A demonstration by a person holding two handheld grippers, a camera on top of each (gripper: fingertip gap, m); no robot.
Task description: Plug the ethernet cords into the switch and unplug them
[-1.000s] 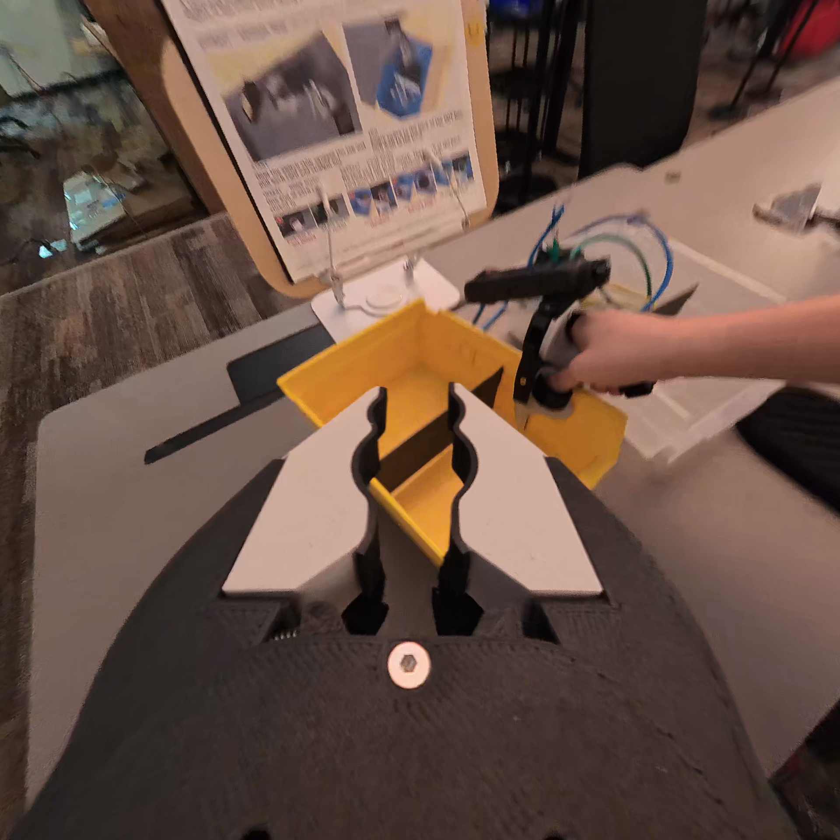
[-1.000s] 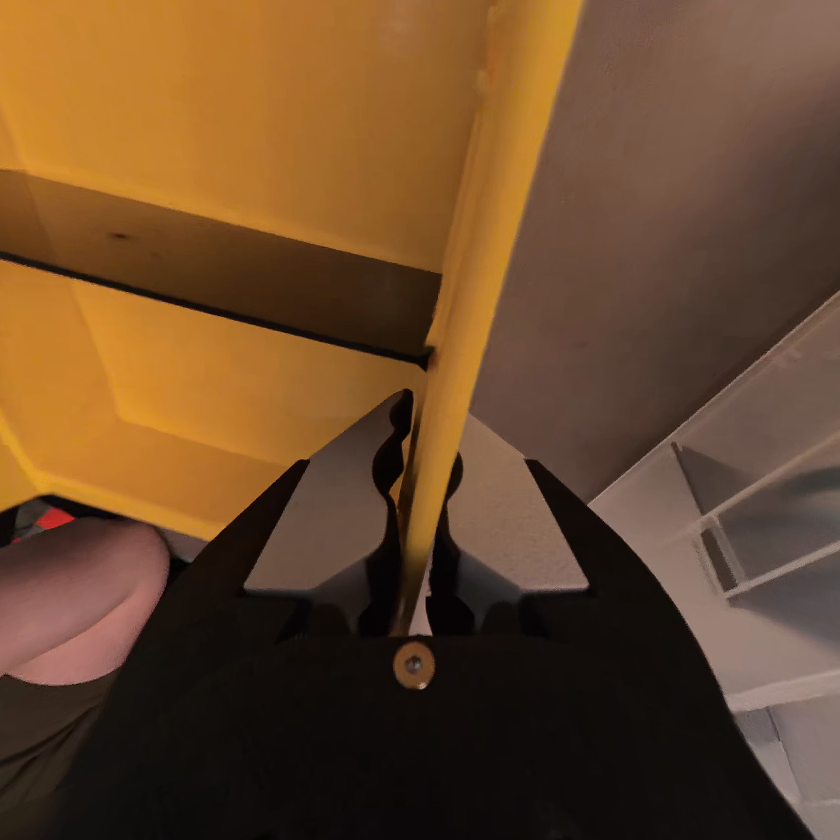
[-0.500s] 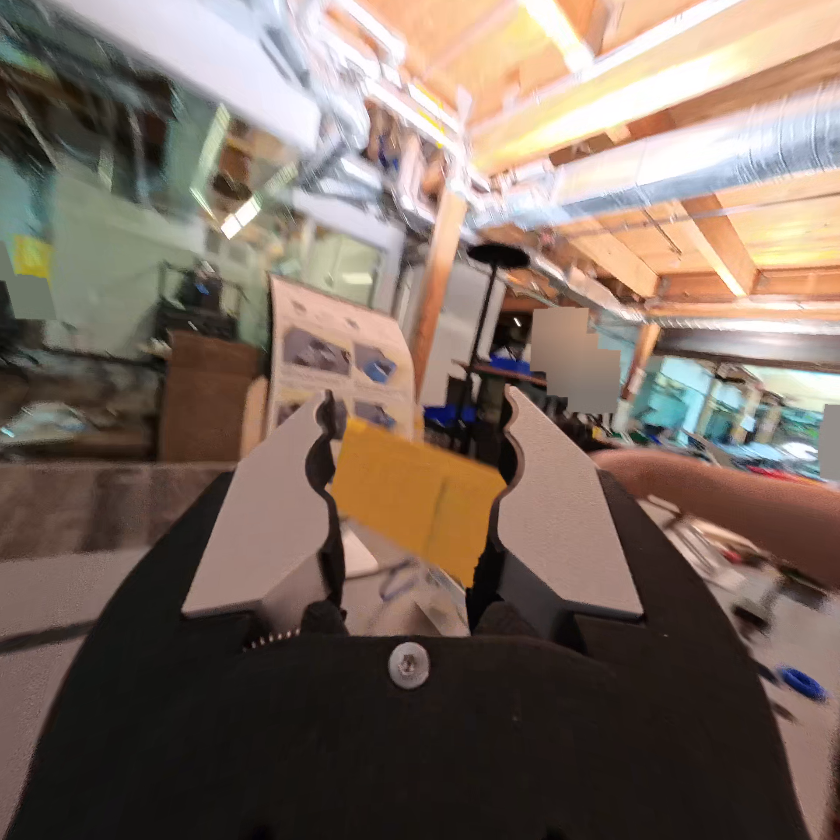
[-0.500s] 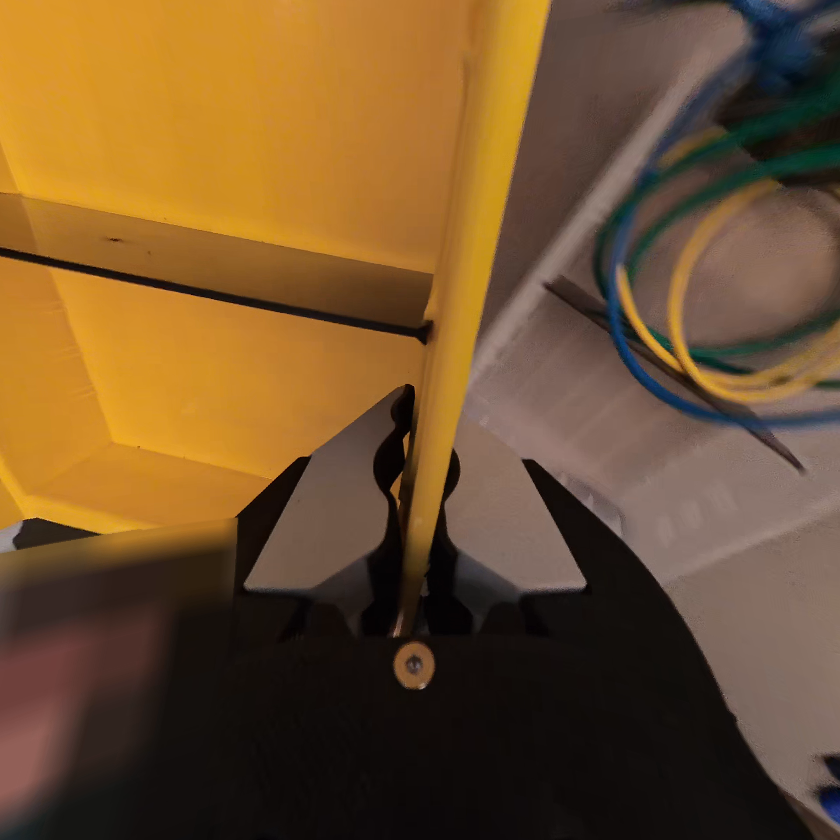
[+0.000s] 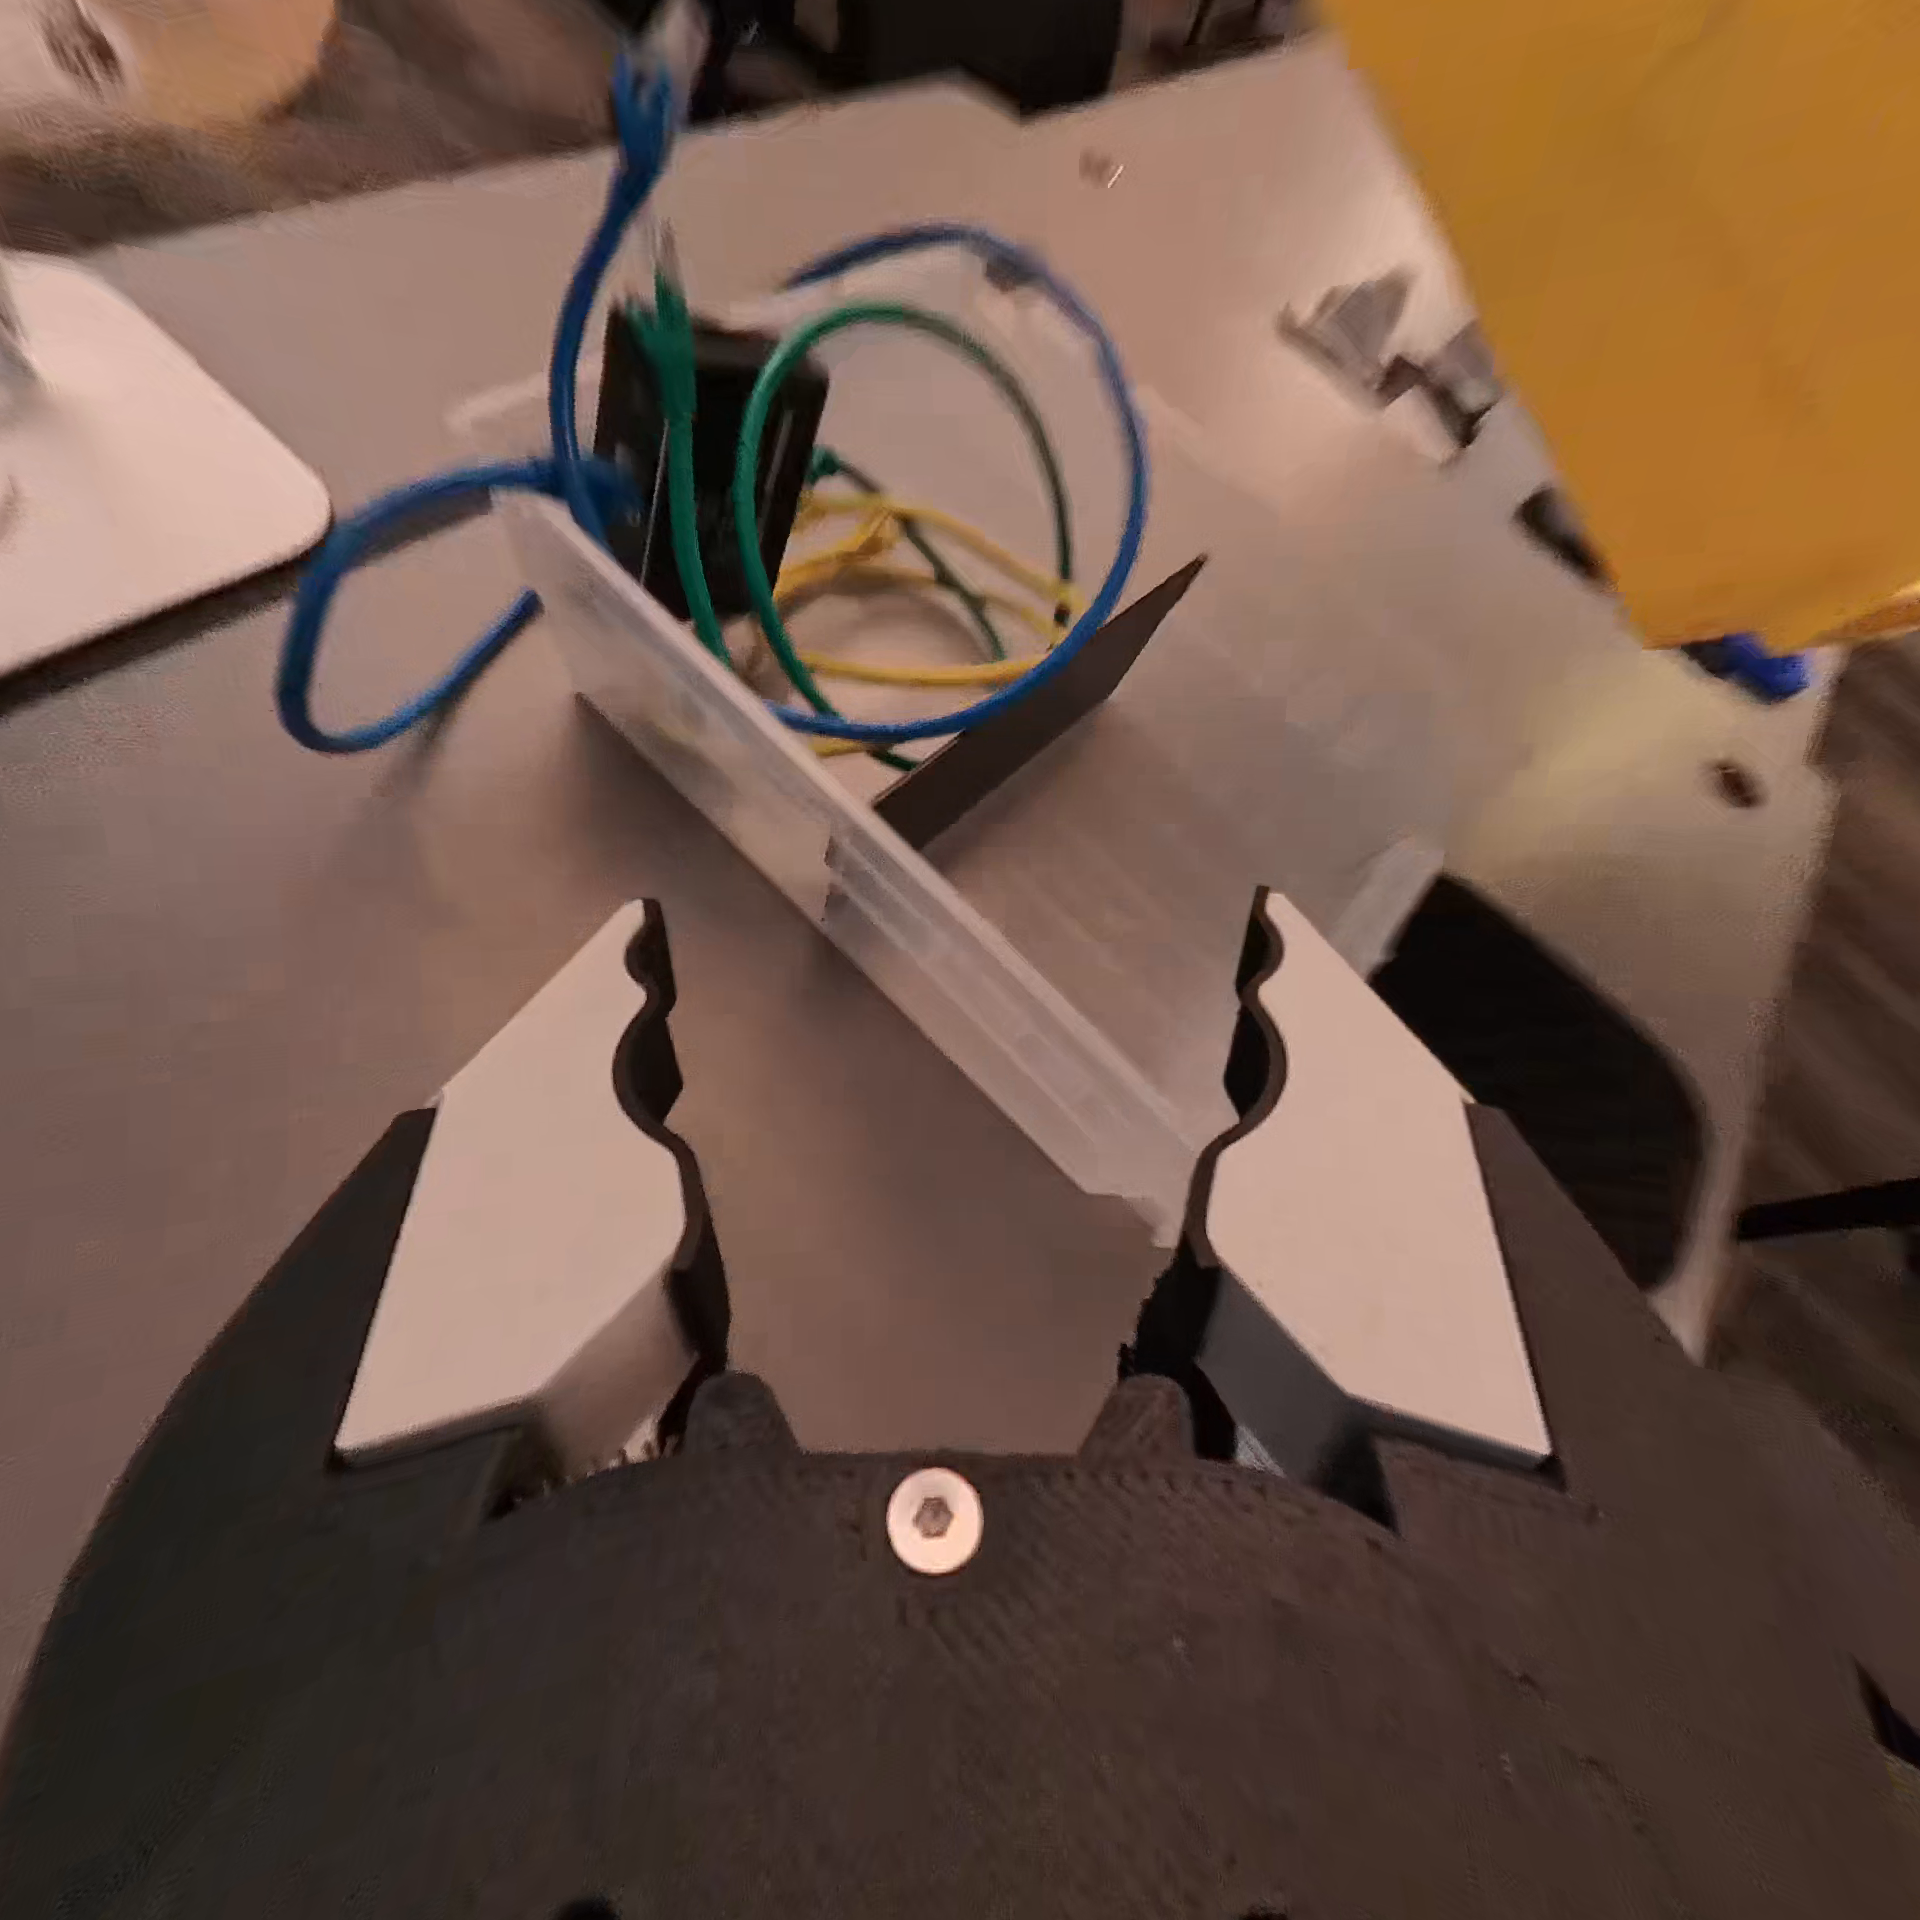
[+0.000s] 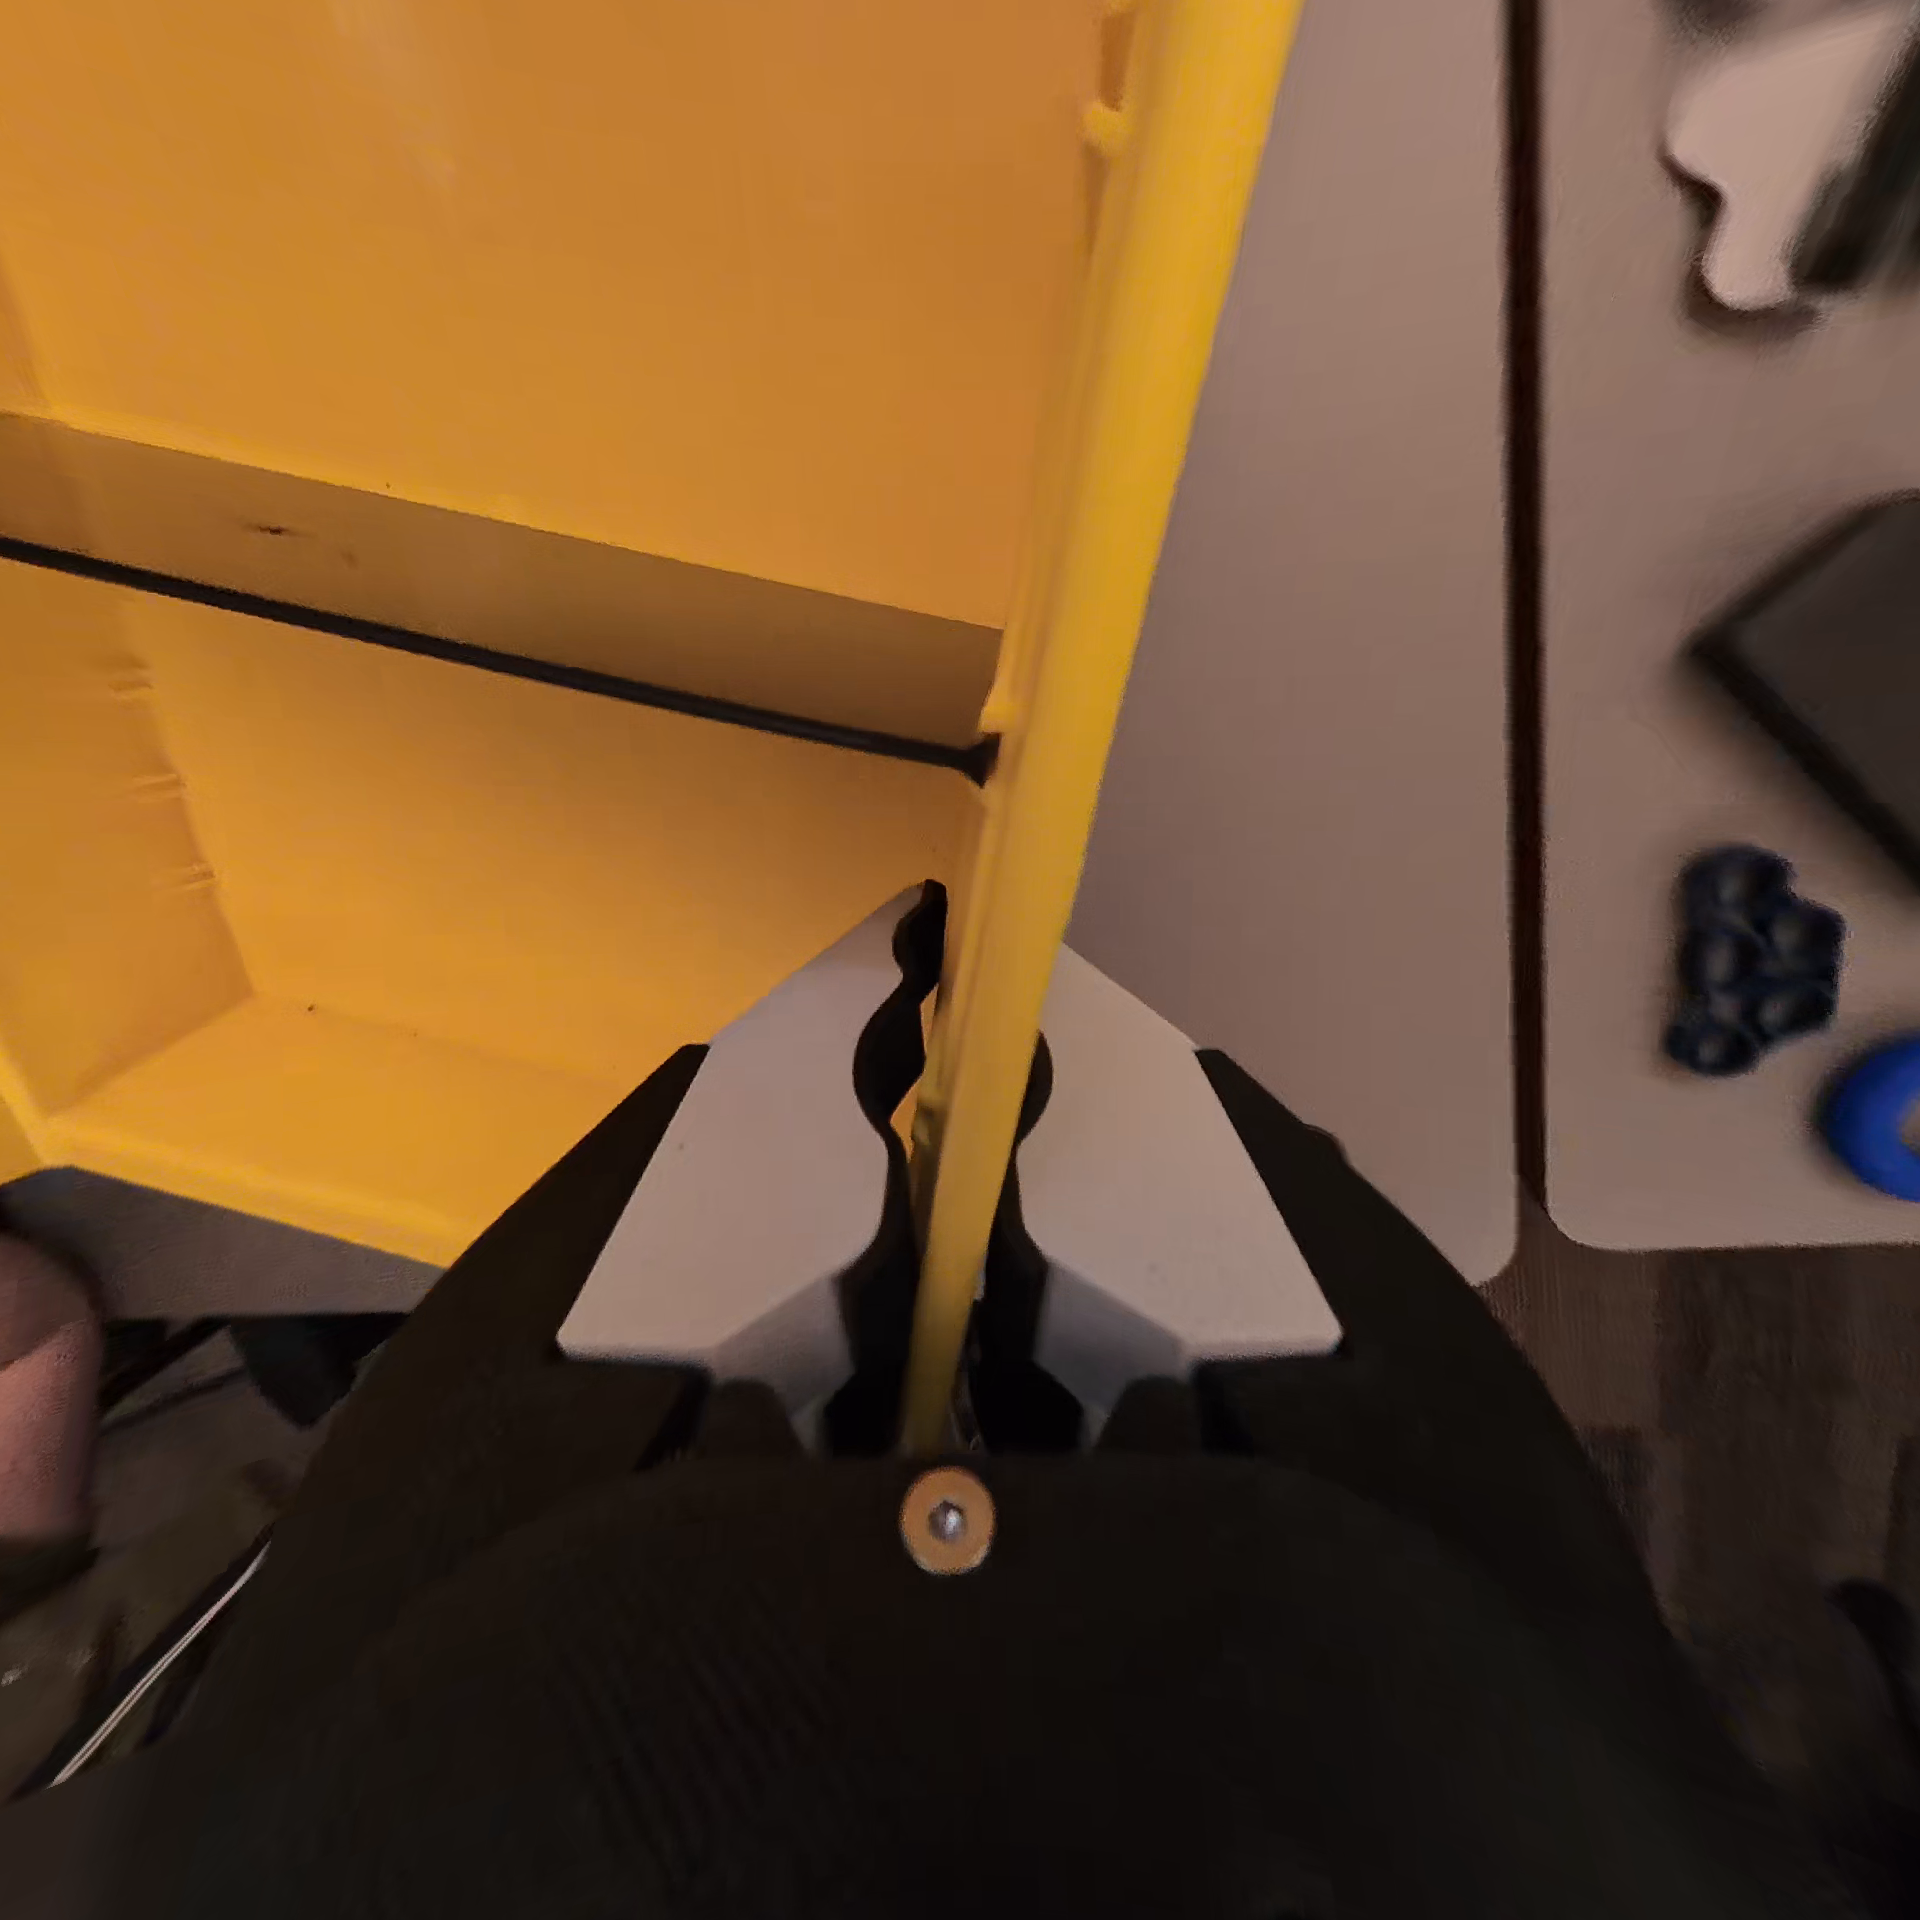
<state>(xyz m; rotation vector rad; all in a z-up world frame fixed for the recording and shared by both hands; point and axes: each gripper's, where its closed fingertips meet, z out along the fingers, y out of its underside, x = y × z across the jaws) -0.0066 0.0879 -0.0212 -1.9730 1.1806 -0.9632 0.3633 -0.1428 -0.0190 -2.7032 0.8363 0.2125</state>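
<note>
A clear plastic bin [image 5: 904, 914] on the grey table holds a black switch [image 5: 717, 457] and loops of blue [image 5: 1101, 436], green [image 5: 769, 436] and yellow ethernet cords [image 5: 914, 670]. One blue cord hangs over the bin's left wall. My left gripper [image 5: 951, 914] is open and empty, just short of the bin's near wall. My right gripper [image 6: 987, 935] is shut on the side wall of a yellow bin [image 6: 623, 312], held up off the table. That yellow bin also shows blurred at the top right of the left wrist view [image 5: 1683, 312].
A white stand base [image 5: 125, 468] sits left of the clear bin. In the right wrist view a second table [image 6: 1714, 727] carries a dark blue clustered part [image 6: 1751, 977], a blue ring [image 6: 1881, 1122], a dark flat object [image 6: 1839, 665] and a grey piece [image 6: 1745, 177]. The left gripper's tips are roughly 45 cm from the right gripper's.
My left gripper opened, swung up toward the ceiling, then came down facing the clear bin. My right gripper kept its grip and carried the yellow bin to the right, over the table's edge.
</note>
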